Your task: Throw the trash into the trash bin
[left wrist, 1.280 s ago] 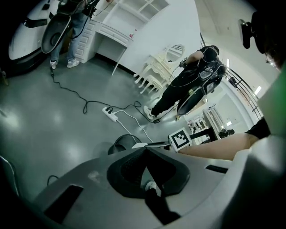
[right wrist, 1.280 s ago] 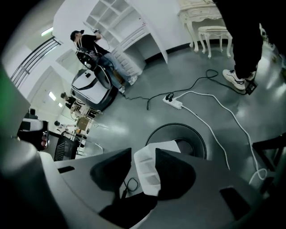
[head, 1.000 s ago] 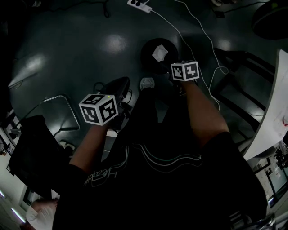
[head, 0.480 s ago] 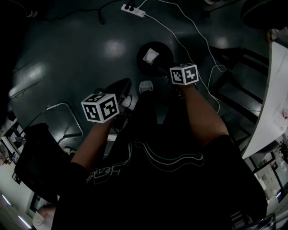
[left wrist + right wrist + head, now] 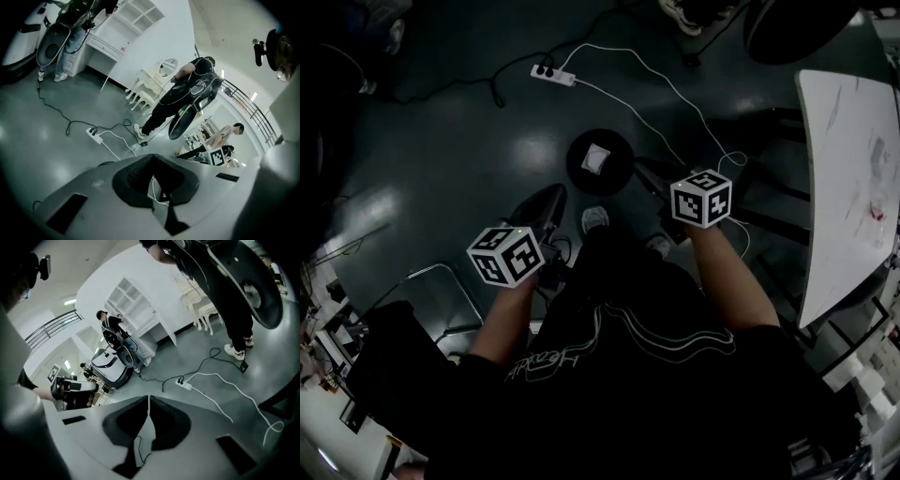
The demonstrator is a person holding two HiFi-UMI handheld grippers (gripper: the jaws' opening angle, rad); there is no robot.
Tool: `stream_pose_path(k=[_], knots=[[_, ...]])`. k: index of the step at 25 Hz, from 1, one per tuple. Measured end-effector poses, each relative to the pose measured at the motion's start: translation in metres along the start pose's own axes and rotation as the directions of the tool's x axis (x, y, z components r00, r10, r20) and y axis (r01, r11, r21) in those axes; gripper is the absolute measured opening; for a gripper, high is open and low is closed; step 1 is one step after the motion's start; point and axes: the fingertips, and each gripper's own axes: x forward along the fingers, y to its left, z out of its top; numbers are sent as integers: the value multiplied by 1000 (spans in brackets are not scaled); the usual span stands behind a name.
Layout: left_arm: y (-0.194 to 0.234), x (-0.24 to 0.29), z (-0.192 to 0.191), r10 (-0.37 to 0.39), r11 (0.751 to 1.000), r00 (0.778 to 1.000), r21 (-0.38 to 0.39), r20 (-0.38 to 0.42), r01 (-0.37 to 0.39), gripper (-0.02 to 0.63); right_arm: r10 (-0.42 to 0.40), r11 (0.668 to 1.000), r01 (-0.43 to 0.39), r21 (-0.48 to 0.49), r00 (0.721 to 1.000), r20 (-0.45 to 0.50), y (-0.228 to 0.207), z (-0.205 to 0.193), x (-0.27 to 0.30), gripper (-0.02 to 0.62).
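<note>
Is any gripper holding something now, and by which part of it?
Nothing is held. The left gripper and the right gripper are both shut and empty; white trash lies in the bin.

The only writing I can see is white cursive lettering (image 5: 546, 359) across the person's black shirt (image 5: 637, 375). It seems to begin "Head", and the rest is too small to read. The left cube (image 5: 506, 255) and the right cube (image 5: 701, 198) bear black-and-white square code markers, no letters. A similar marker (image 5: 218, 157) shows far off in the left gripper view and another (image 5: 53, 373) in the right gripper view. I cannot tell what either sits on.
</note>
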Motion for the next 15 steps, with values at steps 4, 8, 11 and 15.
stream_pose_path(k=[4, 8, 11, 15], knots=[[-61, 11, 11, -119, 993, 992, -23, 33, 120, 6, -11, 999, 17, -46, 992, 126, 14, 33, -74, 40], [-138, 13, 14, -210, 975, 978, 79, 4, 209, 5, 18, 1000, -13, -23, 964, 266, 40, 57, -147, 40], [-206, 18, -2, -263, 952, 964, 152, -36, 265, 6, 30, 999, -15, -48, 945, 325, 52, 61, -214, 40], [-295, 33, -23, -340, 902, 933, 240, -121, 360, 5, 18, 999, 3, -45, 889, 458, 58, 64, -316, 40]])
